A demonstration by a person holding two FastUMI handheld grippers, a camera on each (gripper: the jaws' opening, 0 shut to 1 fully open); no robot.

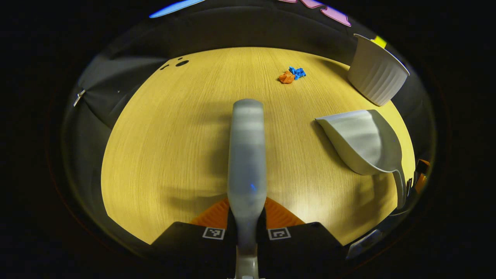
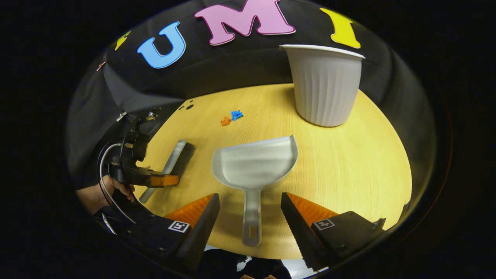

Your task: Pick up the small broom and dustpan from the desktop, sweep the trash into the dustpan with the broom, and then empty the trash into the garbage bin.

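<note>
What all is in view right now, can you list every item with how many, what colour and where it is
broom: one, grey, held by its handle in the left gripper above the table
dustpan: one, grey, lying on the table, handle between the right gripper's open fingers
garbage bin: one, white and ribbed, upright at the table's far right
trash: two crumpled scraps, one orange and one blue, side by side far out on the table
table: one, light wood, round-edged
left gripper: one, closed on the broom handle
right gripper: one, open around the dustpan handle, not touching it
hand: one, holding the left gripper, seen in the right gripper view
</note>
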